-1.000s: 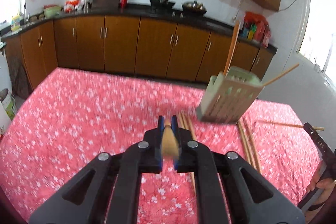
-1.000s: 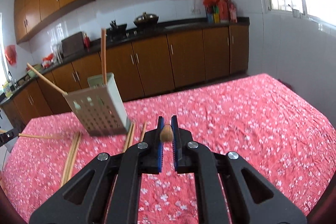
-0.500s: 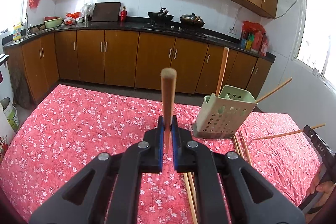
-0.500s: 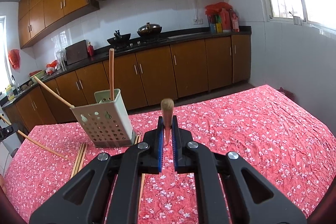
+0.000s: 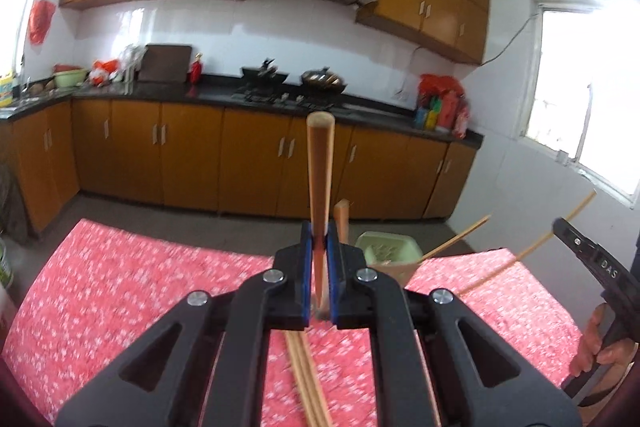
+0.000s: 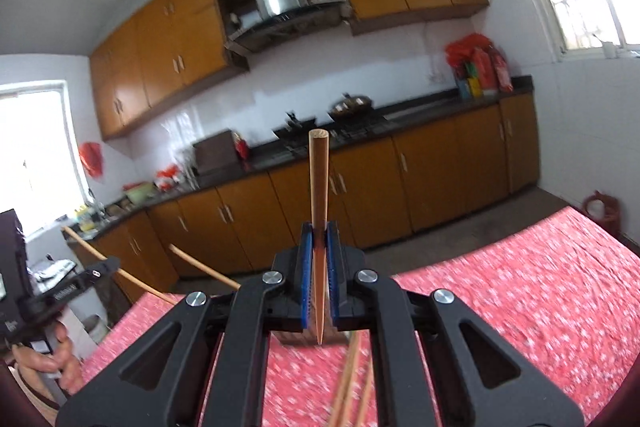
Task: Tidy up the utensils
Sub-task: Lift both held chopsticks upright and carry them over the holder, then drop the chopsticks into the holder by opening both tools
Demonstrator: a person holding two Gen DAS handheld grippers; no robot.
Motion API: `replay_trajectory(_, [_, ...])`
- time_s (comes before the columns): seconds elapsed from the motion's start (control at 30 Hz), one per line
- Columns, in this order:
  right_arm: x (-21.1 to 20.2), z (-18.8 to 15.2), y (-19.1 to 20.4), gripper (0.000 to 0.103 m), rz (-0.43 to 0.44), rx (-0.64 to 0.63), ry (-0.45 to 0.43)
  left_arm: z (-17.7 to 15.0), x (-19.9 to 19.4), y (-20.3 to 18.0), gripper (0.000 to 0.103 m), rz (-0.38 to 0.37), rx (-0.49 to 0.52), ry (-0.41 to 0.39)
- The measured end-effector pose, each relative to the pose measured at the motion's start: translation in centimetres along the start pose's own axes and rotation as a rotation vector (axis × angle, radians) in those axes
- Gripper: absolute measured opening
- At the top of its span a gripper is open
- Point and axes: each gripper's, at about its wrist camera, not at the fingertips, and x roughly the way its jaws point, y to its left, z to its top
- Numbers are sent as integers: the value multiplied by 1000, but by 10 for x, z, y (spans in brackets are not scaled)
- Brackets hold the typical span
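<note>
My left gripper [image 5: 319, 259] is shut on a wooden chopstick [image 5: 319, 179] that stands upright, thick end up. Just behind it is the pale green perforated utensil holder [image 5: 387, 247], with chopsticks sticking out of it. My right gripper [image 6: 319, 263] is shut on another chopstick [image 6: 319, 195], also upright, its thin tip pointing down. The holder is mostly hidden behind the right gripper. More chopsticks [image 5: 306, 383] lie on the red flowered tablecloth [image 5: 120, 287] under the left gripper, and several chopsticks [image 6: 352, 383] lie under the right one.
The right gripper's body [image 5: 600, 275] and hand show at the right edge of the left wrist view; the left gripper's body [image 6: 48, 295] shows at the left edge of the right wrist view. Brown kitchen cabinets [image 5: 180, 155] and a counter run behind the table.
Both grippers have lifted and tilted up, so the chopsticks now stand taller in view. The holder has dropped low in both views, close behind the fingers.
</note>
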Motion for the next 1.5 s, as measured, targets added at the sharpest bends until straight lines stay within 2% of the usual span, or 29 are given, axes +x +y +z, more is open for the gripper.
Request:
replay_trajectory(0.17, [9,19,16,8,26,-17,-68,22,3,-21,8,-36,-5,-66])
replay_trajectory(0.33, [30,27,26,8,11,-46,-118,43,16,-38,8,-34,-12,-151])
replay_trajectory(0.47, [48,22,26,8,-15,-67,-123,51,37,-46,8,-18,-8,-217])
replay_trajectory(0.57, [64,18,27,8,-19,-65,-108,53,56,-53,8,-14,1,-236])
replay_trajectory(0.63, [75,13,26,8,-22,-67,-89,52,67,-58,8,-5,18,-237])
replay_trajectory(0.8, [91,0,22,8,-26,-69,-35,33,105,-55,8,-5,6,-161])
replay_trajectory(1.07, [101,-13,18,8,-16,-64,32,15,131,-41,8,-8,-15,-86])
replay_trajectory(1.13, [100,-13,19,10,-14,-63,40,16,130,-39,11,-4,-16,-82])
replay_trajectory(1.27, [97,-9,19,22,-22,-54,37,19,123,-38,18,2,-11,-84])
replay_trajectory(1.5, [74,5,24,22,-41,-76,1,25,98,-31,19,23,-29,-89])
